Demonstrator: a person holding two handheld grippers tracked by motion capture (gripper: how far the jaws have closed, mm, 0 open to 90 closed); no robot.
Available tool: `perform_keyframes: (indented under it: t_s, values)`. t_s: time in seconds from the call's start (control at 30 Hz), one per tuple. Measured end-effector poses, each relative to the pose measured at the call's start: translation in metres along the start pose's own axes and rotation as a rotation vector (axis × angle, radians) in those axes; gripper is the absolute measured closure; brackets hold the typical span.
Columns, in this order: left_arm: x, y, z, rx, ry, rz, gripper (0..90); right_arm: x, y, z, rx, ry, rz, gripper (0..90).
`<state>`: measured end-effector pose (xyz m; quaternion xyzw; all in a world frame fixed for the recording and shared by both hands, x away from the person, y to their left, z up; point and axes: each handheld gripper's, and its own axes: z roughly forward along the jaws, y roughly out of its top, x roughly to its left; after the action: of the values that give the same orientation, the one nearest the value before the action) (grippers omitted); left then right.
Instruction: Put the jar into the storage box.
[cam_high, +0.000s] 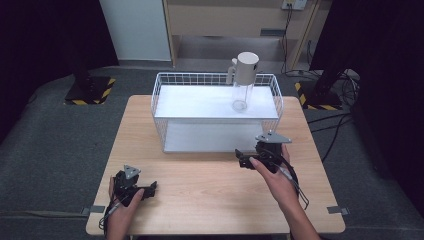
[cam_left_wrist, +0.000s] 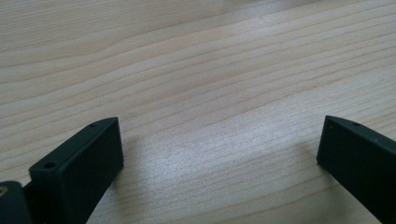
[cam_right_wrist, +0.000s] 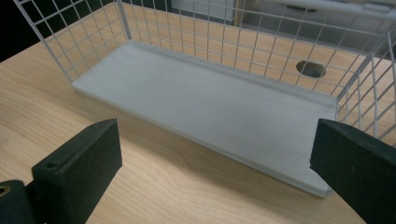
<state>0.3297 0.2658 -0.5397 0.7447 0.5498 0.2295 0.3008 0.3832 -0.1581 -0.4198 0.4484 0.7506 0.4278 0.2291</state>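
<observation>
High view — I log a wooden table (cam_high: 210, 200), a white wire rack (cam_high: 216, 107) with an upper shelf and a lower one, and a clear jug with a white lid (cam_high: 244, 80) standing upright at the upper shelf's far right. My right gripper (cam_high: 246, 161) sits just before the rack's lower opening; my left gripper (cam_high: 145, 191) rests near the front left corner, well apart from everything.

Left gripper view — jaws spread wide over bare wood, nothing between them.

Right gripper view — jaws wide, holding nothing, aimed at the lower shelf (cam_right_wrist: 210, 112); wire mesh (cam_right_wrist: 369, 93) stands close on the right.

Risk, as I judge it: reaching up for the jug, I could clip the rack's raised wire rim or nudge the tall jug over. Open room — plenty on the table's near half; tight at the rack.
</observation>
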Motion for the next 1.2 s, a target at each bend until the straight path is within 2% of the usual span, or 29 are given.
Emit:
perform_keyframes:
  t_s: [0.3, 0.53, 0.6, 1.13, 1.2]
  values:
    - [0.000, 0.000, 0.000, 0.000, 0.000, 0.000, 0.0, -0.002, -0.009, 0.003, 0.016, 0.002, 0.010, 2.4]
    - [0.000, 0.000, 0.000, 0.000, 0.000, 0.000, 0.0, -0.002, -0.009, 0.003, 0.016, 0.002, 0.010, 2.4]
    - [0.000, 0.000, 0.000, -0.001, 0.000, 0.000, 0.0, -0.004, -0.016, 0.006, 0.026, -0.001, 0.010, 2.4]
    - [0.000, 0.000, 0.000, -0.001, 0.000, 0.000, 0.0, -0.004, -0.017, 0.007, 0.029, -0.004, 0.010, 2.4]
    - [0.000, 0.000, 0.000, 0.000, 0.000, 0.000, 0.0, -0.011, -0.035, 0.021, 0.057, -0.013, 0.023, 2.4]
